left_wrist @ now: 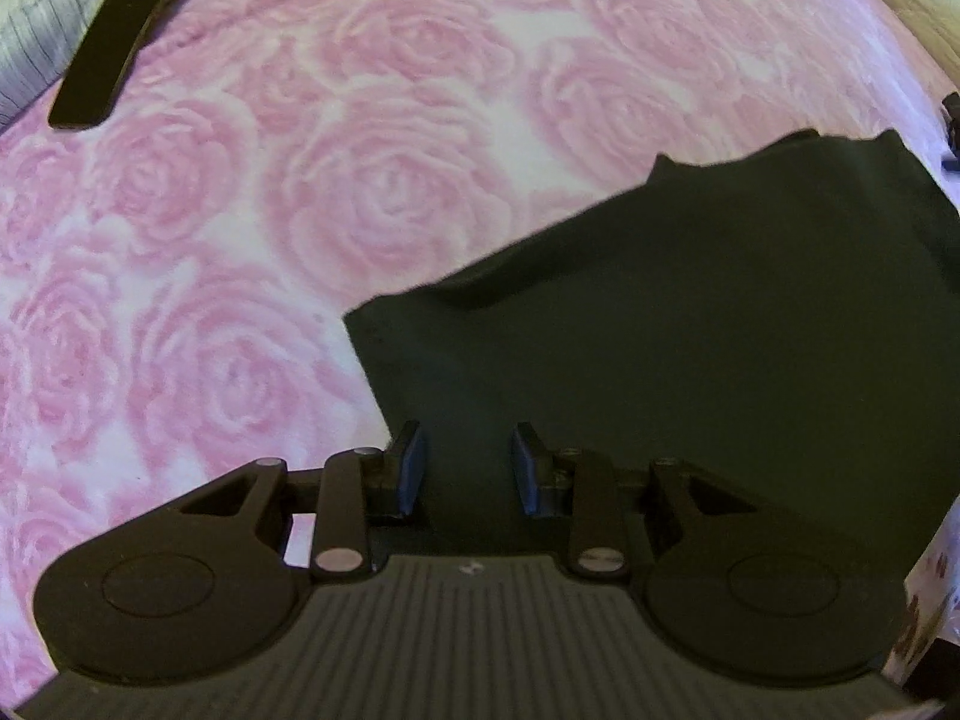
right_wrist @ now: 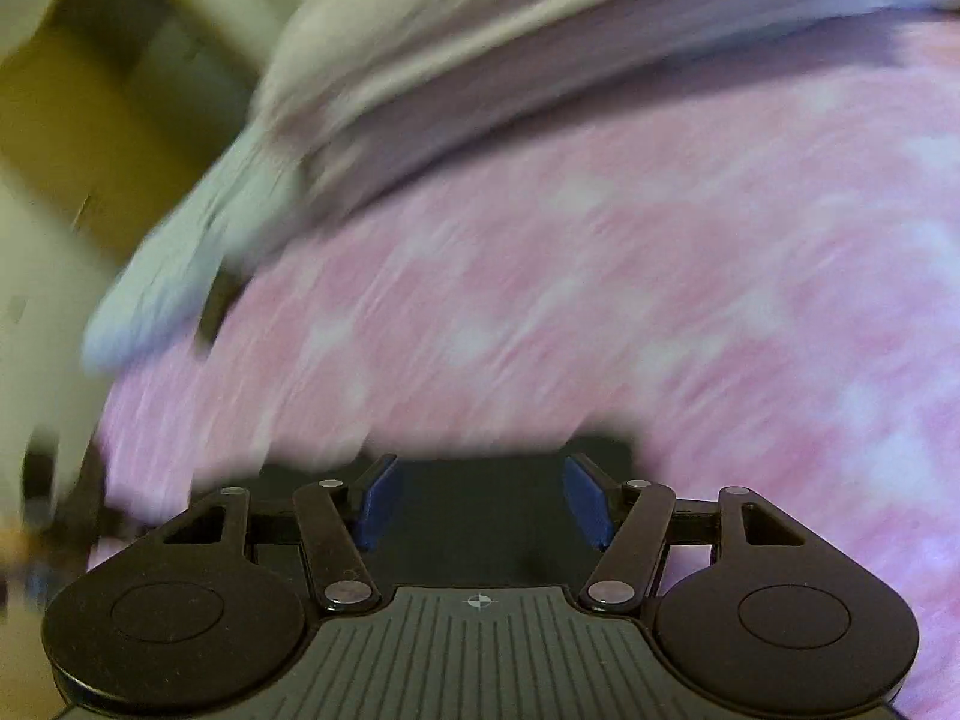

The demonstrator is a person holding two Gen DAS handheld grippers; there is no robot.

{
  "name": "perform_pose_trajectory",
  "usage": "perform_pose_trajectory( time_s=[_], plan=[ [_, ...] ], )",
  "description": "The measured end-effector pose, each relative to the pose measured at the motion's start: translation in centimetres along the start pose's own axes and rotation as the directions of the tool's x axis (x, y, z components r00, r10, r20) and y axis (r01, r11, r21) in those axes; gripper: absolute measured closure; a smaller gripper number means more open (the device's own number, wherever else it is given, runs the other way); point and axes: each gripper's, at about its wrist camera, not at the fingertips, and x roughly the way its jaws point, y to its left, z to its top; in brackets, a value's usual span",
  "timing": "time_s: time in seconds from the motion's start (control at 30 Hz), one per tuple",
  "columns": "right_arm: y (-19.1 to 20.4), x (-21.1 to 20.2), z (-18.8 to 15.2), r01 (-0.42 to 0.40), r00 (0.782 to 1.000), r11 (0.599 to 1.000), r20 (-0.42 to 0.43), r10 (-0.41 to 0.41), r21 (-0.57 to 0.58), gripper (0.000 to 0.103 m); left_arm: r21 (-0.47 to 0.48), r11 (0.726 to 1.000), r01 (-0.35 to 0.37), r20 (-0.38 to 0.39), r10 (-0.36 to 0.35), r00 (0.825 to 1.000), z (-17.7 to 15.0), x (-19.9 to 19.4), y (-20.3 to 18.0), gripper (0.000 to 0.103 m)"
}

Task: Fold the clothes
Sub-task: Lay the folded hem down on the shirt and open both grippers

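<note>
A dark, folded piece of clothing (left_wrist: 690, 324) lies flat on a pink rose-patterned plush bedspread (left_wrist: 372, 192). The left gripper (left_wrist: 468, 468) points down over its near edge, blue pads parted, gripping nothing. The right gripper (right_wrist: 480, 501) (its view smeared by blur) stands wide open and empty above dark cloth. A flat black oblong object (left_wrist: 114, 45) lies well apart.

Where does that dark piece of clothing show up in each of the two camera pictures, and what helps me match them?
Left wrist view: the dark garment fills the lower right, lying flat on the bed under the left gripper, whose jaws stand apart.
Right wrist view: only a dark strip at the bottom centre, behind the right gripper, also open; the picture is blurred.
Shared landmark: the pink rose blanket.
</note>
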Motion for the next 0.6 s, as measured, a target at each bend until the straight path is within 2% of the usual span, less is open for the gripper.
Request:
perform_pose_trajectory(
  time_s=[0.07,0.13,0.23,0.3,0.43,0.6],
  plan=[
    [-0.5,1.7,-1.4,0.006,0.995,1.0,-0.101,-0.006,-0.001,0.04,-0.014,1.0,-0.001,-0.014,0.0,1.0,-0.2,0.4,0.3,0.075],
    [-2.1,1.9,-2.3,0.067,0.991,0.997,-0.122,-0.062,0.037,0.04,-0.027,0.999,-0.026,-0.018,0.025,1.0,-0.6,0.3,0.9,0.073],
    [-2.9,0.5,-2.1,0.177,0.981,0.982,-0.085,-0.172,0.058,0.04,-0.05,0.997,-0.063,-0.018,0.062,0.998,-1.4,-0.6,1.9,0.073],
    [-1.5,-0.6,-1.7,0.244,0.968,0.97,-0.064,-0.243,0.002,0.04,-0.104,0.993,-0.061,-0.005,0.061,0.998,-2.0,-1.7,2.5,0.075],
    [1.2,-1.5,-3.1,0.167,0.985,0.986,-0.043,-0.167,-0.013,0.04,-0.236,0.972,-0.008,0.029,0.015,0.999,-3.0,-3.1,3.1,0.075],
    [4.8,-0.2,-7.3,0.091,0.991,0.996,-0.103,-0.088,0.017,0.04,-0.246,0.968,0.056,0.035,-0.049,0.998,-2.2,-1.5,2.8,0.075]
  ],
)
